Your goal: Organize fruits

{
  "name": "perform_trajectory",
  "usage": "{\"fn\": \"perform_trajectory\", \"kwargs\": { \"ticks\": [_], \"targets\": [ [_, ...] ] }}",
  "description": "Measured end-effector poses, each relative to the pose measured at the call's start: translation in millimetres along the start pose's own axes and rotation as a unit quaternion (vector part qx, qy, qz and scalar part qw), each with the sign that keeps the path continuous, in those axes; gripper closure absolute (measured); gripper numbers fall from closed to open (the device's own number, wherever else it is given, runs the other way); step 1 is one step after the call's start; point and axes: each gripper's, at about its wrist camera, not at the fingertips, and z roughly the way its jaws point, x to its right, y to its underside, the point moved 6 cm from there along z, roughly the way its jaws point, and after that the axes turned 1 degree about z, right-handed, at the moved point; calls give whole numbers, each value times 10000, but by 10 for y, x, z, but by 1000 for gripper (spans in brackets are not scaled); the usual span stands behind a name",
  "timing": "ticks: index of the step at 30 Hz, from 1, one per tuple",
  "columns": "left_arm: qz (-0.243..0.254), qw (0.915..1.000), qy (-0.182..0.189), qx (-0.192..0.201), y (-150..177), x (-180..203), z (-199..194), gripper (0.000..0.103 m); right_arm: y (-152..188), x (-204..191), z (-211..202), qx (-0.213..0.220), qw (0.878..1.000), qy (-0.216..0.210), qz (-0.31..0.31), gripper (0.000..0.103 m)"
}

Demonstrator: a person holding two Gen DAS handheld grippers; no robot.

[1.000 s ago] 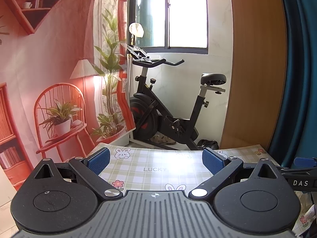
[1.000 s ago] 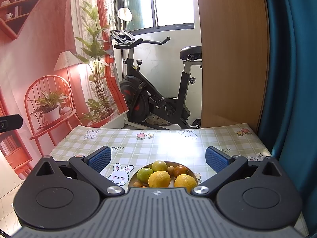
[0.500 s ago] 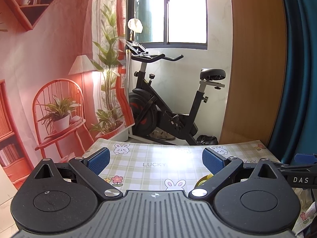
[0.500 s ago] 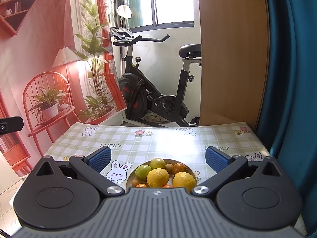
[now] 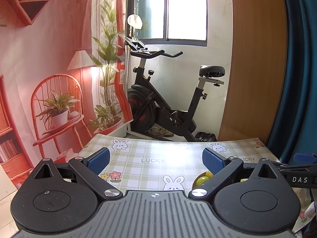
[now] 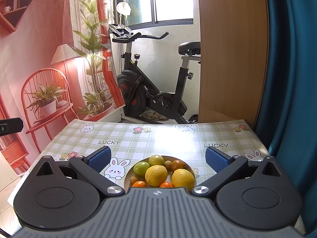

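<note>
A round plate [image 6: 126,175] of fruit sits on the checked tablecloth [image 6: 158,136] near the front. It holds two lemons [image 6: 156,175], green fruits [image 6: 141,168], small oranges [image 6: 178,165] and small brown fruits. My right gripper [image 6: 158,158] is open and empty, hovering over the plate with the fruit between its blue pads [image 6: 215,158]. My left gripper [image 5: 156,160] is open and empty above the cloth; the green fruit [image 5: 202,179] on the plate peeks out by its right finger.
An exercise bike [image 6: 150,95] stands beyond the table's far edge. A red printed backdrop [image 6: 39,59] hangs at the left, a wooden panel [image 6: 231,59] and a blue curtain [image 6: 293,79] at the right. The right gripper's side [image 5: 297,176] shows at the left view's right edge.
Both grippers have tilted down and moved forward a little. The plate shows more fully in the right view, and fruit has come into sight in the left view.
</note>
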Motion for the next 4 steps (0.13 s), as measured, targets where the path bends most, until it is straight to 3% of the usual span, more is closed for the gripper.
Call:
{"fn": "perform_trajectory", "kwargs": {
  "ticks": [4],
  "targets": [
    [-56,10000,31,7,19,2,-1,1,5,-9,7,-16,10000,-5,-13,0]
  ]
}}
